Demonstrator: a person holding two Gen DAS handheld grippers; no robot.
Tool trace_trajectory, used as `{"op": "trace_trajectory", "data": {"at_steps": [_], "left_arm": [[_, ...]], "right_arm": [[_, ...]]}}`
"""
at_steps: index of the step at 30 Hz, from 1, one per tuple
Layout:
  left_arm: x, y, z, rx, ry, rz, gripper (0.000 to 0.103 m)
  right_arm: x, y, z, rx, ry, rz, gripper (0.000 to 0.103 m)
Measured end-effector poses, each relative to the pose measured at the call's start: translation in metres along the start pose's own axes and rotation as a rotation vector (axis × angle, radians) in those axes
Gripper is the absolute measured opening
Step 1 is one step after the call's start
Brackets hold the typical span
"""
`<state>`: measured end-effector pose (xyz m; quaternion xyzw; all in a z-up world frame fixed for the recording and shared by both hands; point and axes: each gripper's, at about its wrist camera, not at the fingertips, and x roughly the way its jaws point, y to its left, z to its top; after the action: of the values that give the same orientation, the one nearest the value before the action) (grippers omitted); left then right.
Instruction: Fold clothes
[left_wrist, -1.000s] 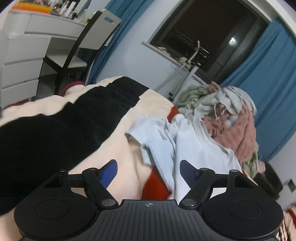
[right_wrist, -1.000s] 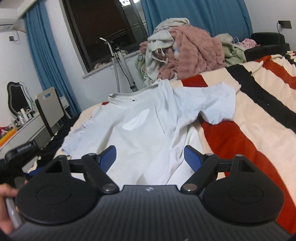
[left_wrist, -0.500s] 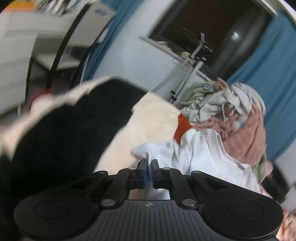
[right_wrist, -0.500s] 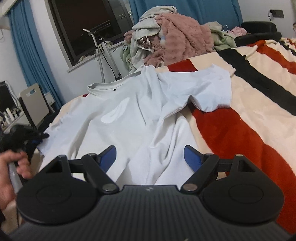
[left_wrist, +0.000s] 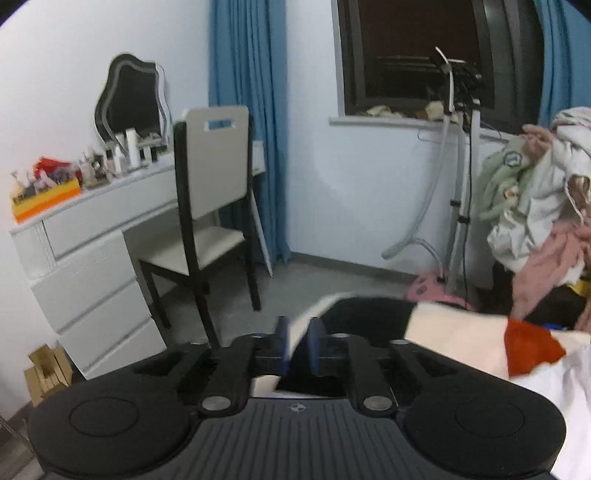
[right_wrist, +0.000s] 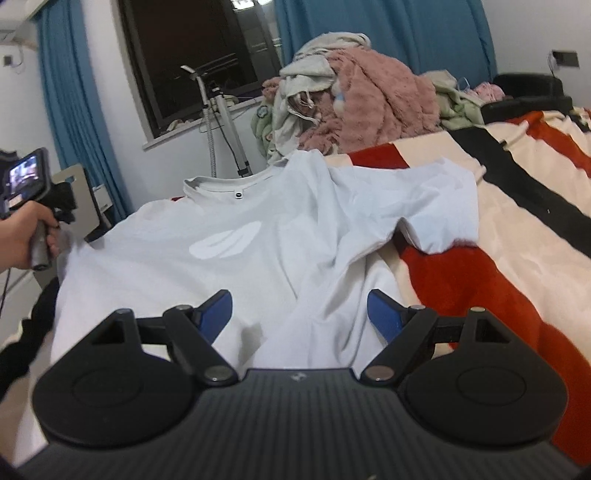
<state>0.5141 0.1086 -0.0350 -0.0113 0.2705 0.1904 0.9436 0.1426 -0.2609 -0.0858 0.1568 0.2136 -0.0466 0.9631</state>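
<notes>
A white T-shirt (right_wrist: 258, 240) lies face up on the striped blanket (right_wrist: 498, 258), collar at the far end and right sleeve (right_wrist: 443, 214) spread out. My right gripper (right_wrist: 301, 310) hovers open over the shirt's lower part, nothing between its blue fingers. My left gripper (left_wrist: 298, 343) is shut on a thin pale strip of cloth, the shirt's left sleeve edge. In the right wrist view a hand (right_wrist: 26, 229) holds that gripper at the shirt's left side, and the fabric is drawn taut toward it. A bit of the T-shirt (left_wrist: 569, 387) shows at the left wrist view's lower right.
A heap of unfolded clothes (right_wrist: 362, 88) is piled at the far end of the bed, also the heap (left_wrist: 535, 206) beside a garment steamer stand (left_wrist: 458, 206). Off the bed's left edge stand a chair (left_wrist: 214, 184) and a white dresser (left_wrist: 92, 258). A black seat (right_wrist: 524, 92) is at far right.
My left gripper went from open to shut on the sleeve edge, then swung out toward the dresser side, pulling the shirt's left side flatter. The right gripper stayed open over the shirt.
</notes>
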Motion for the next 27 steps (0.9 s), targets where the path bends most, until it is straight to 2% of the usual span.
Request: {"op": "trace_trajectory", "data": {"at_steps": [2, 3, 4, 5, 7, 20, 24, 27], "left_arm": [[-0.001, 0.0, -0.009, -0.008, 0.039, -0.02, 0.041], [-0.007, -0.001, -0.012, -0.001, 0.045, -0.034, 0.047], [-0.021, 0.001, -0.02, 0.009, 0.051, -0.05, 0.052], [-0.044, 0.006, -0.034, 0.021, 0.058, -0.067, 0.063], [-0.09, 0.016, -0.062, 0.045, 0.07, -0.102, 0.07], [-0.382, 0.08, -0.247, 0.198, 0.154, -0.333, 0.072], [-0.436, 0.094, -0.3, 0.214, 0.197, -0.457, 0.072], [-0.456, 0.104, -0.331, 0.179, 0.229, -0.551, 0.071]], "right_arm": [[0.002, 0.002, -0.002, -0.017, 0.001, 0.004, 0.081], [0.004, 0.003, -0.002, -0.022, 0.002, 0.008, 0.081], [0.005, 0.005, -0.002, -0.026, 0.002, 0.012, 0.081], [0.006, 0.006, -0.002, -0.031, 0.002, 0.016, 0.081], [0.005, 0.009, -0.002, -0.041, -0.007, 0.024, 0.081], [-0.045, 0.011, -0.005, -0.086, -0.061, 0.04, 0.081], [-0.071, 0.01, -0.013, -0.105, -0.045, 0.03, 0.081], [-0.088, 0.007, -0.012, -0.123, -0.057, 0.006, 0.081]]}}
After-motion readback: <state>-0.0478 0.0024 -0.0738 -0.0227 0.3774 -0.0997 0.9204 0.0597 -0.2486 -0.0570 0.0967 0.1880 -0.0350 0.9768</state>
